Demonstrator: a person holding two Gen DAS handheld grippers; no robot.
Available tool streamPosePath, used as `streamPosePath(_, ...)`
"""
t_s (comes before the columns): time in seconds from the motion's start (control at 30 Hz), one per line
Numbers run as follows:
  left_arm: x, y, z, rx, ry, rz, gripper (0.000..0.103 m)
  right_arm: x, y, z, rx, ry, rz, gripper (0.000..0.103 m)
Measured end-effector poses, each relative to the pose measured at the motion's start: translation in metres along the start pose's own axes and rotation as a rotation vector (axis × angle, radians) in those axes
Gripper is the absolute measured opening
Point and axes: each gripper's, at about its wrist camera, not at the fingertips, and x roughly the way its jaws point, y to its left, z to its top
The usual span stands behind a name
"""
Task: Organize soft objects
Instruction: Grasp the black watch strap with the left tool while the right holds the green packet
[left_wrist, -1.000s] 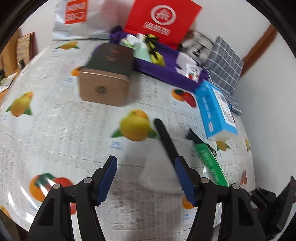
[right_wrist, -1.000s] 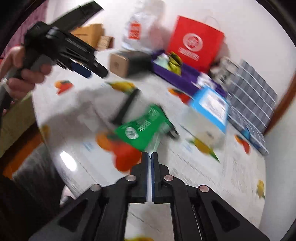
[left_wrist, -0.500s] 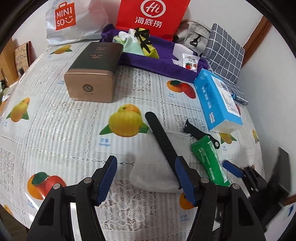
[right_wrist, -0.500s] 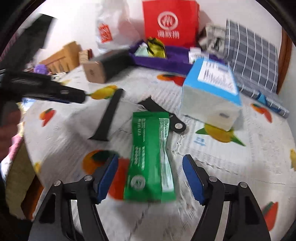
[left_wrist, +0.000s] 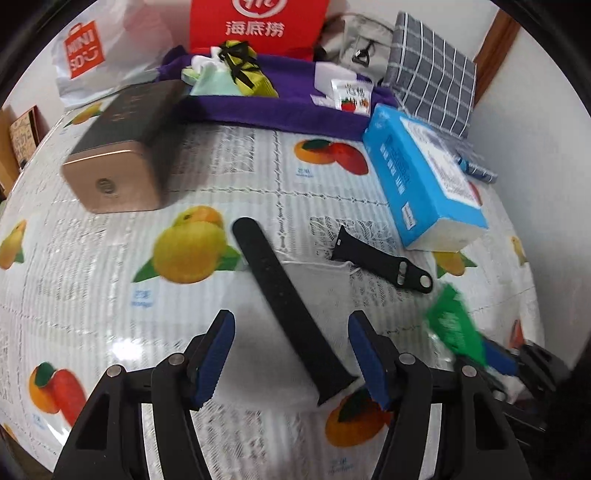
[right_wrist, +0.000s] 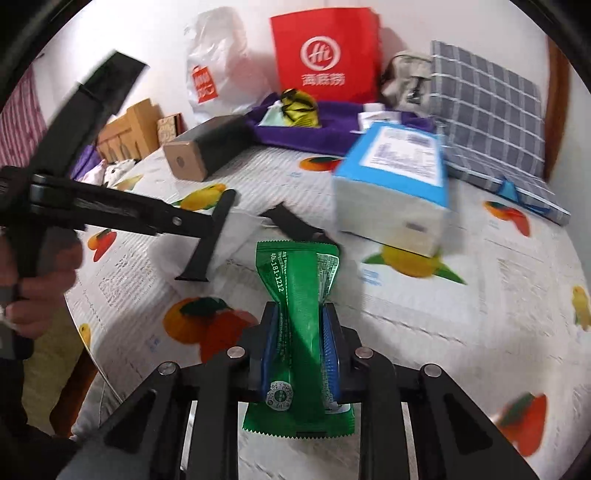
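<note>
A long black strap (left_wrist: 288, 310) lies across a white mesh pouch (left_wrist: 325, 280) on the fruit-print tablecloth (left_wrist: 110, 280). My left gripper (left_wrist: 291, 354) straddles the strap's near end, jaws closing, pads clear of it. A short black strap (left_wrist: 380, 258) lies just beyond. My right gripper (right_wrist: 301, 343) is closing on a green packet (right_wrist: 299, 280), and its blue pads pinch the packet's middle into a waist. The left wrist view shows that packet (left_wrist: 454, 325) blurred at the lower right. A hand (right_wrist: 37, 295) holds the left tool.
A blue tissue box (left_wrist: 417, 177) stands right of the straps, and a gold-ended dark box (left_wrist: 118, 162) stands at the left. Behind are a purple cloth tray (left_wrist: 280, 107) with small items, a red bag (left_wrist: 258, 22), a white bag (left_wrist: 92, 55) and a plaid cushion (left_wrist: 432, 70).
My right gripper opened around the green packet, then closed on its middle. My left gripper shifted so the long strap now lies between its fingers. The packet left its spot by the short strap.
</note>
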Motion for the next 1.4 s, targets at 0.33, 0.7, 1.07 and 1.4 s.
streamPosePath(0.33,0.009,-0.017,0.006,0.09,-0.009,0.119,0.029,-0.005,-0.017,-0.015,0.041,-0.011,0.003,0.023)
streamPosePath(0.7,0.014,-0.016,0.015,0.061,-0.062,0.123,0.02,0.005,-0.026,-0.015,0.075,0.026,-0.034,0.023)
streamPosePath(1.07,-0.019,-0.006,0.015,0.032,-0.1,0.044,0.019,-0.016,-0.02,-0.003,0.077,0.0,-0.087,0.023)
streamPosePath(1.4,-0.055,0.015,0.022,-0.007,-0.17,0.021,0.019,-0.04,-0.019,0.026,0.11,-0.032,-0.142,0.022)
